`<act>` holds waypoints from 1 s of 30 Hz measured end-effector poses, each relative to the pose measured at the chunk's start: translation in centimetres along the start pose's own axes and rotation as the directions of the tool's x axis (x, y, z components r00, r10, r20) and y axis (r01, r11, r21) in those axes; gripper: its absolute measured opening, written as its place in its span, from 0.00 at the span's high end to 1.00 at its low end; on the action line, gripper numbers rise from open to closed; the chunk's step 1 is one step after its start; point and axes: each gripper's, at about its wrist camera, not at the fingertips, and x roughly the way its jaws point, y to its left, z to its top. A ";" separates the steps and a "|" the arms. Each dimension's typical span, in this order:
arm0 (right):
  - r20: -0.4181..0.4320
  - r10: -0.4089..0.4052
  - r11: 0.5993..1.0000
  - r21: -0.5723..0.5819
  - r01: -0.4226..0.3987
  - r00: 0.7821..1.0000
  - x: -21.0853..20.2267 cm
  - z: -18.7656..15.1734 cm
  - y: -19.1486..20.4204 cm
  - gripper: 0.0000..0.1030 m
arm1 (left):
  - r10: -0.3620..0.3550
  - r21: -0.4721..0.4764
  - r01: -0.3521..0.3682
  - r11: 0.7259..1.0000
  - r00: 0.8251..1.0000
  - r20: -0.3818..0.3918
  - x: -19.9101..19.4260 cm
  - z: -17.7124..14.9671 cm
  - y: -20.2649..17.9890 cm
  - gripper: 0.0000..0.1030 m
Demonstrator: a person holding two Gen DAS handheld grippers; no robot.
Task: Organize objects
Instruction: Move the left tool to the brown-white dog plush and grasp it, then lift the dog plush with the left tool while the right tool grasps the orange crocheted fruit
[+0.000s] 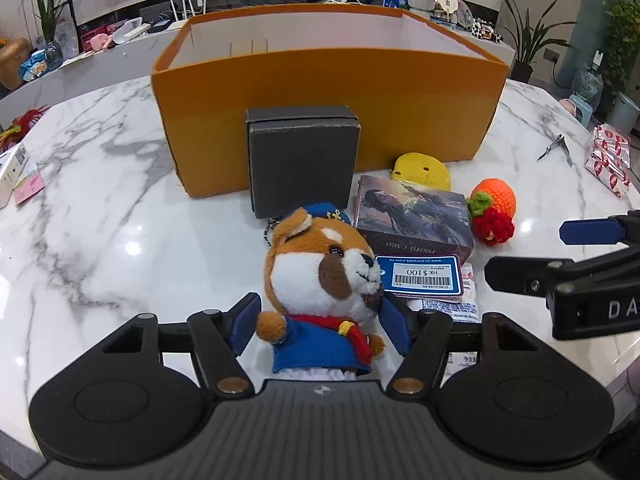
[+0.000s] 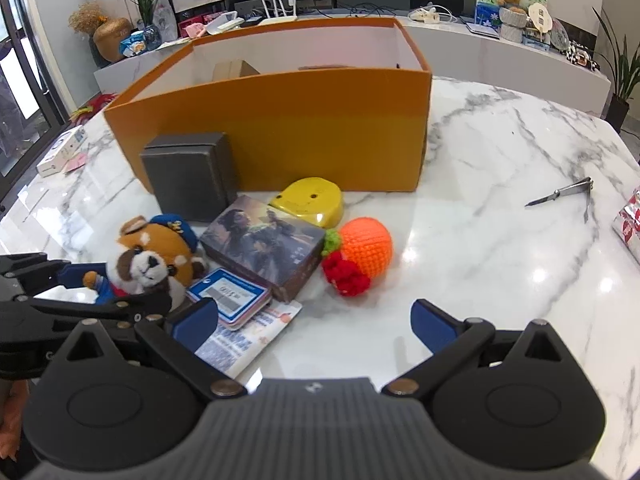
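Note:
A plush dog in a blue outfit lies on the marble table in front of the orange box. My left gripper has its blue pads on either side of the dog's body, touching or nearly touching it. In the right wrist view the dog sits at the left between the left gripper's fingers. My right gripper is open and empty, hovering over the table near a blue card and a crocheted orange fruit. The right gripper also shows in the left wrist view.
A dark grey box, a yellow piece, a picture card box and the crocheted fruit lie before the orange box. Nail clippers and a red-patterned packet lie at the right. A white carton lies at the left.

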 end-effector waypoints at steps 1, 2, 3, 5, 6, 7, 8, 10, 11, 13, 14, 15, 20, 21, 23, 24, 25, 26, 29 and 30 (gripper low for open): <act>-0.004 -0.001 1.000 0.005 0.001 1.000 0.2 0.1 -0.1 0.01 | -0.003 -0.001 0.003 1.000 1.000 -0.005 0.2 0.0 0.0 0.26; -0.007 -0.001 1.000 0.008 0.001 1.000 0.4 0.2 -0.2 0.01 | -0.006 -0.004 0.006 1.000 1.000 -0.008 0.4 0.0 0.1 0.26; -0.009 -0.001 1.000 0.009 0.001 1.000 0.6 0.2 -0.2 0.01 | -0.008 -0.009 0.008 1.000 1.000 -0.015 0.6 0.0 0.1 0.26; -0.009 -0.002 1.000 0.005 0.002 1.000 0.7 0.4 -0.1 0.01 | -0.008 -0.012 0.008 1.000 1.000 -0.022 0.9 0.0 0.1 0.26; -0.008 -0.003 1.000 0.002 0.003 1.000 0.8 0.5 0.0 0.01 | -0.007 -0.012 0.007 1.000 1.000 -0.024 1.1 0.0 0.1 0.26; -0.008 -0.003 1.000 0.001 0.003 1.000 0.9 0.5 0.1 0.01 | -0.006 -0.011 0.006 1.000 1.000 -0.026 1.2 0.0 0.1 0.26; -0.008 -0.003 1.000 0.001 0.003 1.000 1.0 0.6 0.1 0.01 | -0.004 -0.011 0.004 1.000 1.000 -0.028 1.3 -0.1 0.1 0.26; -0.010 -0.001 1.000 0.003 0.001 1.000 1.1 0.6 0.2 0.01 | 0.001 -0.013 -0.001 1.000 0.999 -0.034 1.5 -0.1 0.0 0.26; -0.012 0.000 1.000 0.005 0.000 1.000 1.2 0.6 0.2 0.01 | 0.002 -0.012 -0.003 1.000 0.999 -0.035 1.6 -0.1 0.0 0.26; -0.014 -0.001 1.000 0.007 0.001 1.000 1.3 0.6 0.2 0.01 | 0.007 -0.009 -0.007 1.000 0.999 -0.035 1.7 -0.1 0.0 0.26; -0.014 -0.002 1.000 0.007 0.003 1.000 1.3 0.6 0.2 0.01 | 0.012 -0.006 -0.012 1.000 0.999 -0.034 1.7 -0.1 0.0 0.26; -0.015 -0.005 1.000 0.007 0.005 1.000 1.4 0.6 0.2 0.01 | 0.018 -0.005 -0.018 1.000 0.999 -0.034 1.7 -0.1 0.0 0.26; -0.018 -0.008 1.000 0.017 0.008 1.000 1.7 0.8 0.1 0.01 | 0.033 -0.008 -0.033 0.999 0.999 -0.029 1.8 -0.1 0.4 0.26; -0.018 -0.006 1.000 0.019 0.006 1.000 1.7 0.8 0.1 0.01 | 0.040 -0.005 -0.040 0.999 0.999 -0.029 1.8 -0.1 0.4 0.26; -0.020 -0.008 1.000 0.015 0.008 1.000 1.8 0.8 0.1 0.01 | 0.051 -0.008 -0.051 0.999 0.998 -0.027 1.9 -0.1 0.5 0.26; -0.020 -0.012 1.000 0.012 0.013 1.000 1.8 0.8 0.0 0.01 | 0.054 -0.017 -0.055 0.998 0.998 -0.029 1.9 0.0 0.7 0.26; -0.019 -0.018 1.000 0.009 0.018 1.000 1.8 0.8 -0.1 0.01 | 0.065 -0.028 -0.066 0.997 0.997 -0.031 1.9 0.0 0.9 0.26; -0.015 -0.024 1.000 0.006 0.024 1.000 1.7 0.8 -0.4 0.01 | 0.074 -0.040 -0.075 0.996 0.997 -0.032 1.9 0.1 1.1 0.26; 0.001 -0.050 0.999 0.000 0.050 0.999 1.4 1.0 -1.5 0.01 | 0.097 -0.073 -0.100 0.992 0.995 -0.035 1.9 0.2 1.8 0.26; 0.009 -0.062 0.998 -0.006 0.062 0.998 1.3 1.1 -1.9 0.01 | 0.104 -0.083 -0.107 0.991 0.994 -0.036 1.9 0.3 2.1 0.26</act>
